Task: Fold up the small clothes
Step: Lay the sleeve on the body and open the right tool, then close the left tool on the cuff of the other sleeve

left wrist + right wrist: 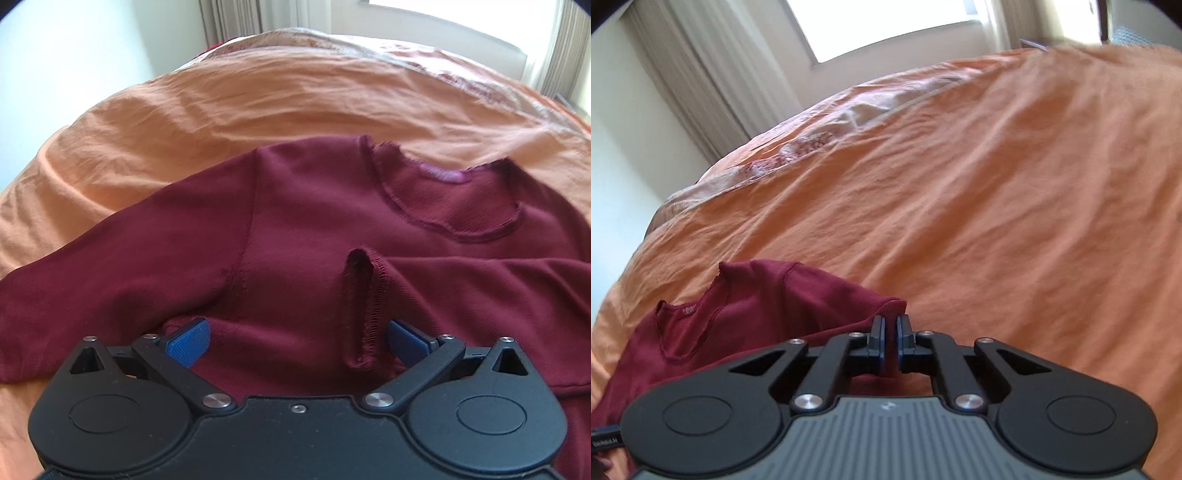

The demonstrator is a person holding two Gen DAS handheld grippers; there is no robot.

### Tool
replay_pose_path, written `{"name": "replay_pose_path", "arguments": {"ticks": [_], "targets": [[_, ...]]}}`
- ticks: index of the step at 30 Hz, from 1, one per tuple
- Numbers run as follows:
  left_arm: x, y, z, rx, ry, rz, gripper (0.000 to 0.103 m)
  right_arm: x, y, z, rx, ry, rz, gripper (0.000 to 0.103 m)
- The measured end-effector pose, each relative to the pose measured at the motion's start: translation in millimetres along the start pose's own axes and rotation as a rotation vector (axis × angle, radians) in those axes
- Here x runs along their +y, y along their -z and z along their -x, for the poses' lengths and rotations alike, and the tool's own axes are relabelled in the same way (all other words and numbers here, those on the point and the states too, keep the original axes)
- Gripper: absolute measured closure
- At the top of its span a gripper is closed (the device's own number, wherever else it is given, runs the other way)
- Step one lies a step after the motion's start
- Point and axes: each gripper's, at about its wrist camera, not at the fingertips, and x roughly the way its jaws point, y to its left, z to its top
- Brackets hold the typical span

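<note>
Sleeve fold under way on the maroon shirt (314, 221) lying on the bed (221, 110).

The left gripper (297, 341) hovers wide open over the folded-in sleeve cuff (364, 306). Only the right view shows the right gripper (891, 341), jaws nearly closed, apparently pinching the shirt's edge; next, likely fold it inward.

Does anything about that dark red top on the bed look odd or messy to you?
Yes. The maroon shirt lies on the orange bedspread with one sleeve folded across its front and the other spread out, so it looks lopsided. The raw seams at the neckline suggest it may be inside out.
</note>
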Motion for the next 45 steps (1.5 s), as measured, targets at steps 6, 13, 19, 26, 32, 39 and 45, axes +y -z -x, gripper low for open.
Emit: {"name": "replay_pose_path", "arguments": {"ticks": [6, 13, 19, 26, 32, 39, 45], "targets": [[2.5, 5.0, -7.8, 0.033, -0.008, 0.001, 0.001, 0.0, -11.6, 6.2, -0.035, 0.029, 0.041, 0.098], [-4.6, 2.9, -13.6, 0.041, -0.017, -0.051, 0.001, -1.8, 10.3, 12.8, -0.047, 0.071, 0.018, 0.080], [-2.2, 2.8, -13.7, 0.042, 0.000, -0.055, 0.001, 21.1, 70.2, 58.9, -0.081, 0.160, 0.187, 0.057], [6.2, 3.9, -18.6, 0.062, 0.037, -0.005, 0.000, 51.2, 121.1, 52.7, -0.024, 0.269, 0.406, 0.059], [5.0, 3.8, -17.9, 0.058, 0.034, -0.019, 0.000, 71.9, 126.4, 48.7, -0.081, 0.260, 0.491, 0.065], [4.4, 3.0, -19.2, 0.064, 0.032, -0.019, 0.000, 64.3, 121.7, 43.9, -0.067, 0.258, 0.400, 0.096], [7.8, 2.5, -17.9, 0.077, 0.040, 0.001, 0.000, 55.6, 120.9, 47.6, -0.018, 0.224, 0.299, 0.061]]}}
